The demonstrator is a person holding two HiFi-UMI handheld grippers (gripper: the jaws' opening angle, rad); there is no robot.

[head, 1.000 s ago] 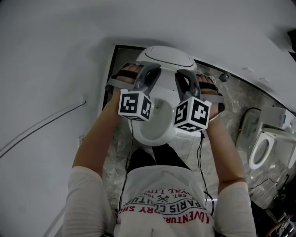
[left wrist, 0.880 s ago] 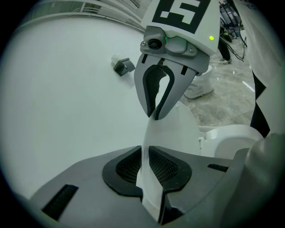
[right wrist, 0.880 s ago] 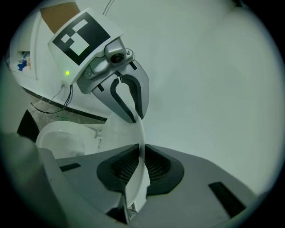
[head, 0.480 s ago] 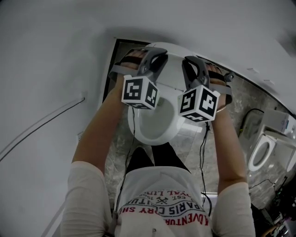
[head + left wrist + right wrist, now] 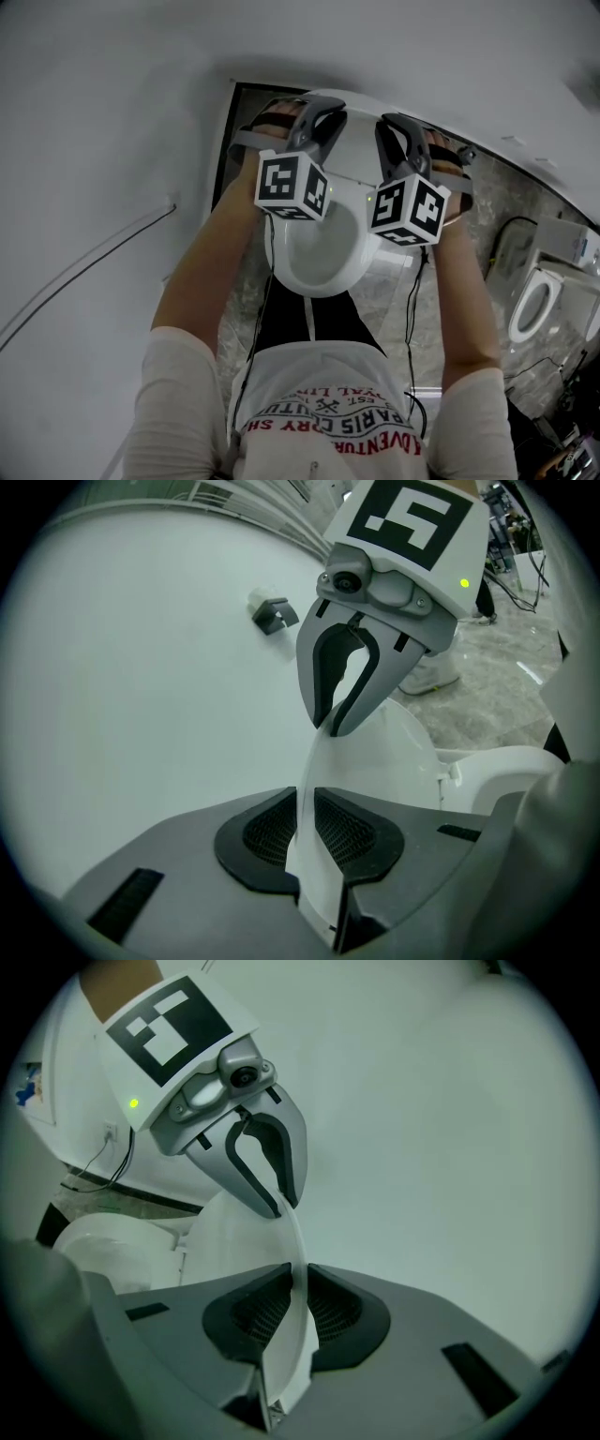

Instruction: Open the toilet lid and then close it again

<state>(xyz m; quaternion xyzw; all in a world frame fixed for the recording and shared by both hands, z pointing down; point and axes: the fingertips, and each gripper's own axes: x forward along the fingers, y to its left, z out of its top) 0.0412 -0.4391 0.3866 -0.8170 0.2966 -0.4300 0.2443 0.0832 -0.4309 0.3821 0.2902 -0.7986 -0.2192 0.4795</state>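
The white toilet (image 5: 323,253) stands below me with its bowl uncovered. Its thin white lid (image 5: 354,157) is raised toward the wall. My left gripper (image 5: 317,122) is shut on the lid's edge (image 5: 323,789), which runs between its ribbed pads. My right gripper (image 5: 398,131) pinches the same edge (image 5: 281,1269) a little farther along. In the left gripper view the right gripper (image 5: 339,722) shows across the lid, closed on its rim. In the right gripper view the left gripper (image 5: 281,1206) grips the rim the same way.
White wall fills the left and top. A dark panel (image 5: 230,141) runs beside the toilet, and a cable (image 5: 94,253) crosses the wall. A second toilet (image 5: 530,305) stands at the right on the marble floor (image 5: 412,300). A small grey wall fitting (image 5: 272,614) sits behind.
Both grippers have moved up and away in the picture with the lid between them. The lid has swung back toward the wall and more of the bowl shows.
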